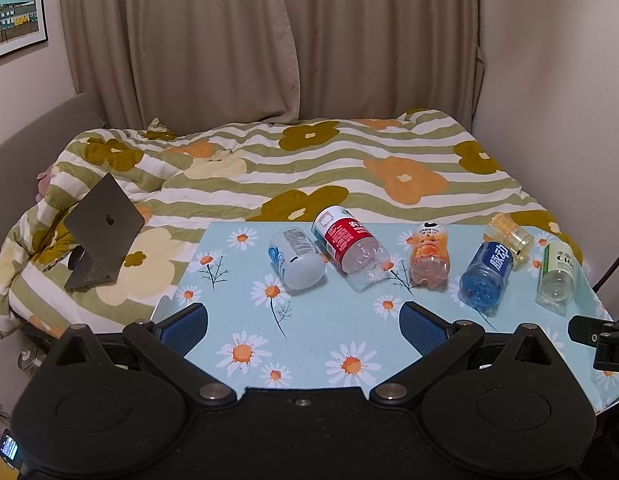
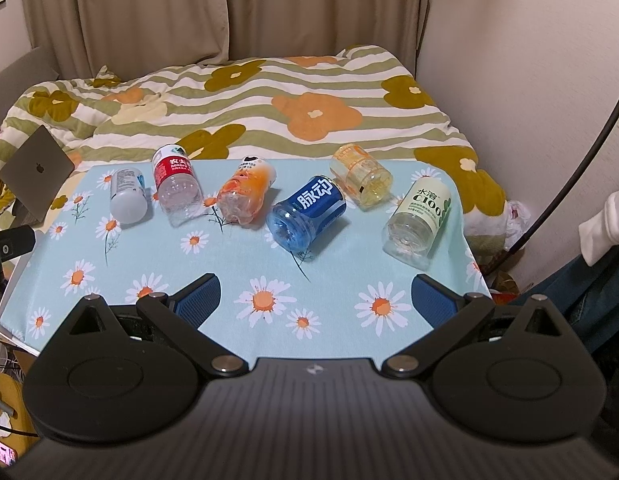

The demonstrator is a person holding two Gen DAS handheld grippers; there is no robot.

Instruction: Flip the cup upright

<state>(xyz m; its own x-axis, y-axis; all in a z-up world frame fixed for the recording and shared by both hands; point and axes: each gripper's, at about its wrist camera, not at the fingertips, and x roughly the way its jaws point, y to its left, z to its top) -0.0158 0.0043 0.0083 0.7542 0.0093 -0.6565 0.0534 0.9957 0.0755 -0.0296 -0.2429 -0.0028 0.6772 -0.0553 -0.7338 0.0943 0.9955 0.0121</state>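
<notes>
Several cut-off bottle cups lie on their sides in a row on the daisy tablecloth: a white one, a red-labelled one, an orange one, a blue one, a yellow one and a green-labelled one. My left gripper is open and empty, in front of the white and red cups. My right gripper is open and empty, in front of the blue cup.
A bed with a flowered striped quilt lies behind the table. An open laptop sits on the quilt at left. Curtains hang behind. A wall and a dark cable are at right.
</notes>
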